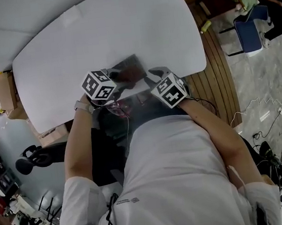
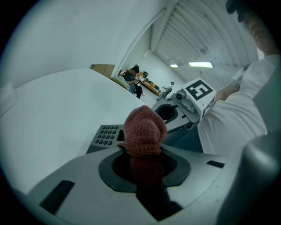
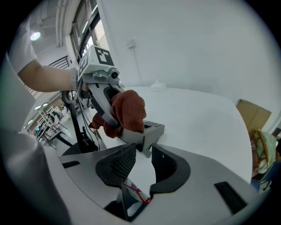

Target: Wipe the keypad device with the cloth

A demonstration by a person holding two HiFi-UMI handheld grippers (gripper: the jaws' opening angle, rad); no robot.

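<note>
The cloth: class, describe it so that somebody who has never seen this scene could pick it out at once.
Find the big white table, then the grey keypad device near the person's edge of it. At that device, the cloth is the reddish-brown knitted bundle pinched in the left gripper. It is the only soft, warm-coloured thing among grey and white hard parts.

One white table (image 1: 120,30), one keypad device (image 2: 105,135), one reddish cloth (image 2: 144,129) — two claws: left claw (image 2: 142,159), right claw (image 3: 143,154).
</note>
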